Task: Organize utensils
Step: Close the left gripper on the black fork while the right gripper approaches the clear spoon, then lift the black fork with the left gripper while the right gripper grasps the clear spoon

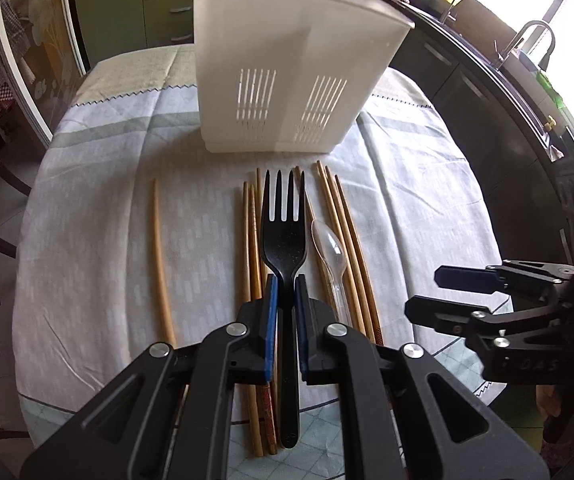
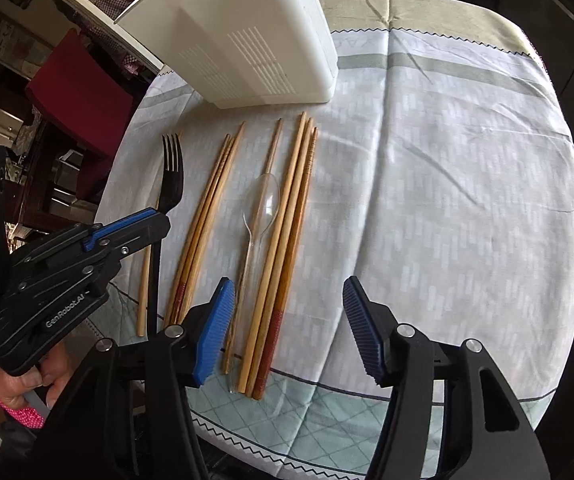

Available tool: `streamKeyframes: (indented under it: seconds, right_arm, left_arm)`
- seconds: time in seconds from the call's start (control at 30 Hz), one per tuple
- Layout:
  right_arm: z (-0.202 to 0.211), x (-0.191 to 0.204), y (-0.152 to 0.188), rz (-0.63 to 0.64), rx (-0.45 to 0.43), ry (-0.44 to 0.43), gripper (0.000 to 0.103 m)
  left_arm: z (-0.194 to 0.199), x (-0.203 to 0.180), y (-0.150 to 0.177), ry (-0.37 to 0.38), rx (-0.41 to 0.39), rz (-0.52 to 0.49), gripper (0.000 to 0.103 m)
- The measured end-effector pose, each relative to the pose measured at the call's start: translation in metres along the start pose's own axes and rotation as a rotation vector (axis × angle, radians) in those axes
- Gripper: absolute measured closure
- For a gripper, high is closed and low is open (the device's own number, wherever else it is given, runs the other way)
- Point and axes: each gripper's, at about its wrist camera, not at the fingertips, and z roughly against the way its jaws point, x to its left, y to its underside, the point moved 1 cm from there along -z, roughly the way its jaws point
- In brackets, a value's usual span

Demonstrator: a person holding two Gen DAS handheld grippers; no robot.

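My left gripper (image 1: 285, 284) is shut on the handle of a black plastic fork (image 1: 284, 224), tines pointing to the white slotted utensil holder (image 1: 287, 72). The fork (image 2: 170, 184) is held slightly above the cloth. Several wooden chopsticks (image 1: 347, 232) lie in rows on the cloth, with a clear plastic spoon (image 1: 329, 250) among them. My right gripper (image 2: 287, 320) is open and empty, hovering over the near ends of the chopsticks (image 2: 287, 240) and spoon (image 2: 265, 200). The holder (image 2: 243, 36) stands at the far side.
A round table carries a pale blue and grey cloth (image 2: 447, 160). One chopstick (image 1: 161, 256) lies apart at the left. Kitchen cabinets, a sink with tap (image 1: 535, 40) and a red chair (image 2: 75, 80) surround the table.
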Motion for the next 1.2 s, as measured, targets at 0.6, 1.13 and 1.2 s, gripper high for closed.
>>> streamKeyframes:
  seconds: [0.6,1.13,1.2]
  right_arm:
    - [-0.069,0.039,-0.039,-0.007,0.120,0.007,0.074]
    - [-0.077,0.030,-0.049,-0.039,0.165,0.021,0.089]
    - [-0.071,0.027,-0.045,-0.039,0.164,0.019,0.088]
  left_arm:
    - [0.080,0.031,0.023,-0.046,-0.227,-0.044,0.094]
    - [0.082,0.026,0.027,-0.053,-0.229,-0.075,0.094]
    - [0.083,0.025,0.027,-0.055,-0.233,-0.079,0.094]
